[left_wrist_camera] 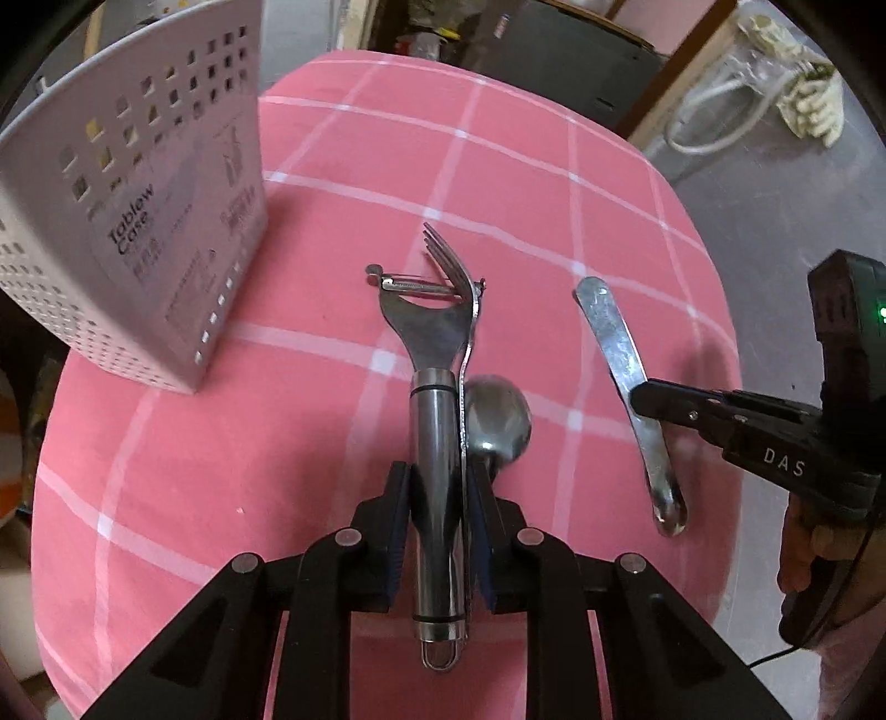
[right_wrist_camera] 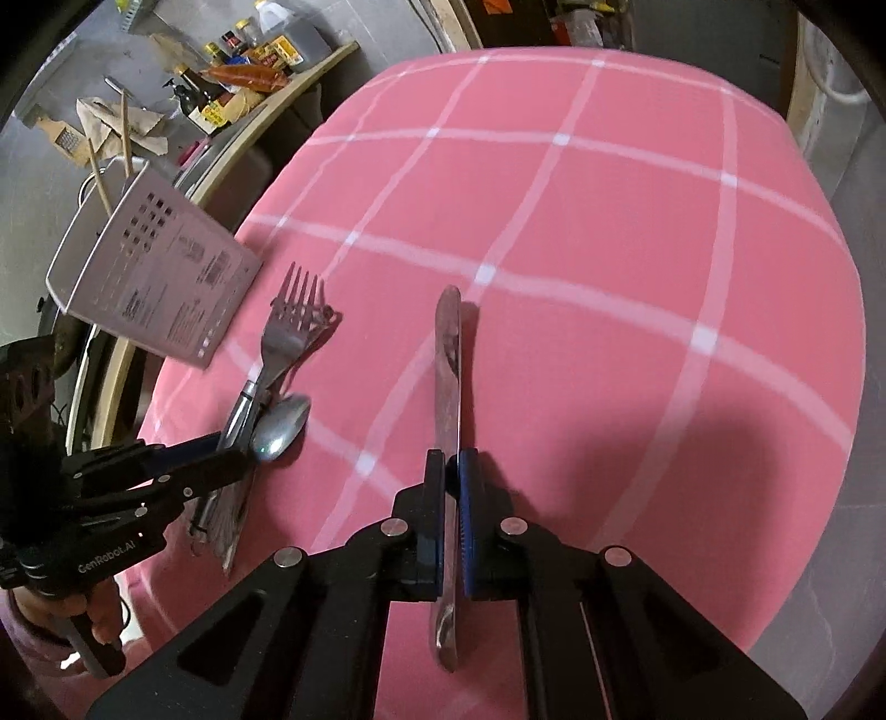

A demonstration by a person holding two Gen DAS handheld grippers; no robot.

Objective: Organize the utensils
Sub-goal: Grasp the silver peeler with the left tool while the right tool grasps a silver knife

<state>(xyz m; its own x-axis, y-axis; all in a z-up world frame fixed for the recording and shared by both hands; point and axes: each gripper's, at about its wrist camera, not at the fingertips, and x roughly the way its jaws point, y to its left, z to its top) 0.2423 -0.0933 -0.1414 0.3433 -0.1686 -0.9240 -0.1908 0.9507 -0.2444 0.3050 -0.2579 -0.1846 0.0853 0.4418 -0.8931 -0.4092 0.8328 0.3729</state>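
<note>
A pink tablecloth crossed with white lines covers the table. Beyond it the floor is bare grey concrete. A wooden shelf off to one side is crowded with sauce bottles and crumpled brown paper.

Black left hand-held gripper with blue pads and silver pivot pins, black right hand-held gripper lettered "DAS", green light, thin black cable
</note>
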